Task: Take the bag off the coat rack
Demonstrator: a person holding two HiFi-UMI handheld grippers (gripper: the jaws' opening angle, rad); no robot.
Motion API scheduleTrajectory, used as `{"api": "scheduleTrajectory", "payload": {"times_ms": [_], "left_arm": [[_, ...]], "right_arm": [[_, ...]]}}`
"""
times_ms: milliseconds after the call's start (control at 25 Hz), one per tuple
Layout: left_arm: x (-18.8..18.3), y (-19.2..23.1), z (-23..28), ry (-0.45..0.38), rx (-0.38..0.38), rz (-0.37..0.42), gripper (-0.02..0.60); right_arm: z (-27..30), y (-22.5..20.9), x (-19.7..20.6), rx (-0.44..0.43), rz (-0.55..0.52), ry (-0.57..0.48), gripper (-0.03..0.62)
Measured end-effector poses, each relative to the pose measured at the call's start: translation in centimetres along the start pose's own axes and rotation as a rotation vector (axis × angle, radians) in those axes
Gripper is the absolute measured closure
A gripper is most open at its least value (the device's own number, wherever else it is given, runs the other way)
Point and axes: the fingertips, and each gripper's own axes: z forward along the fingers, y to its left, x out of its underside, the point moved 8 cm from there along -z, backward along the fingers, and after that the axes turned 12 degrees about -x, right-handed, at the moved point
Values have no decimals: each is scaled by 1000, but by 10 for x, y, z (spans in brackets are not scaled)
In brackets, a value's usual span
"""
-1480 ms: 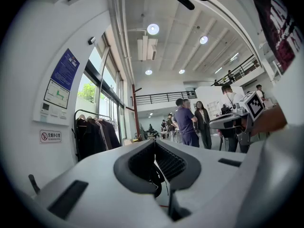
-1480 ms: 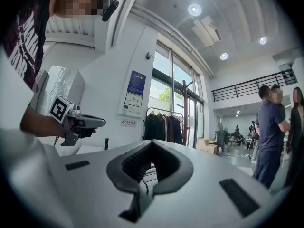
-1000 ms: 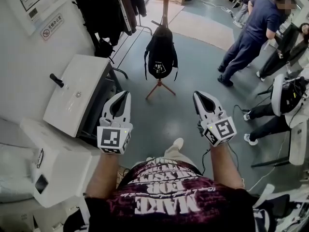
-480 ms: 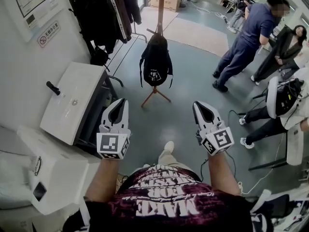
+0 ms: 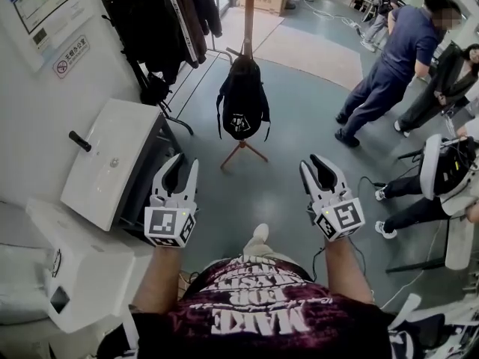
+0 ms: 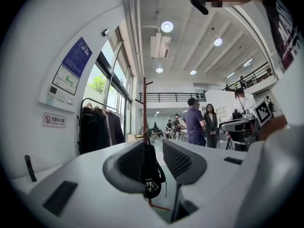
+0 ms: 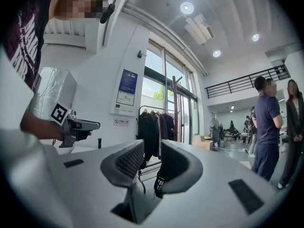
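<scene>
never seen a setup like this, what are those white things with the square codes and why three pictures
No robot here: a person holds white tongs in each hand, the left tongs and the right tongs. The marker cubes are part of them. One picture comes from a camera on the person's head, looking down at the grey floor; the other two come from cameras riding on each pair of tongs, looking along its jaws. Both pairs of jaws have just been opening and grip nothing. Some way ahead, a black bag hangs on a wooden coat rack. Other people stand to the right.
</scene>
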Motion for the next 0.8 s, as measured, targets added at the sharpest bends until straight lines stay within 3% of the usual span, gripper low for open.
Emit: {"api": "scheduleTrajectory", "payload": {"times_ms": [800], "left_arm": [[11, -17, 114, 40, -31, 55, 469]], "right_arm": [[60, -108, 20, -58, 29, 23, 477]]}}
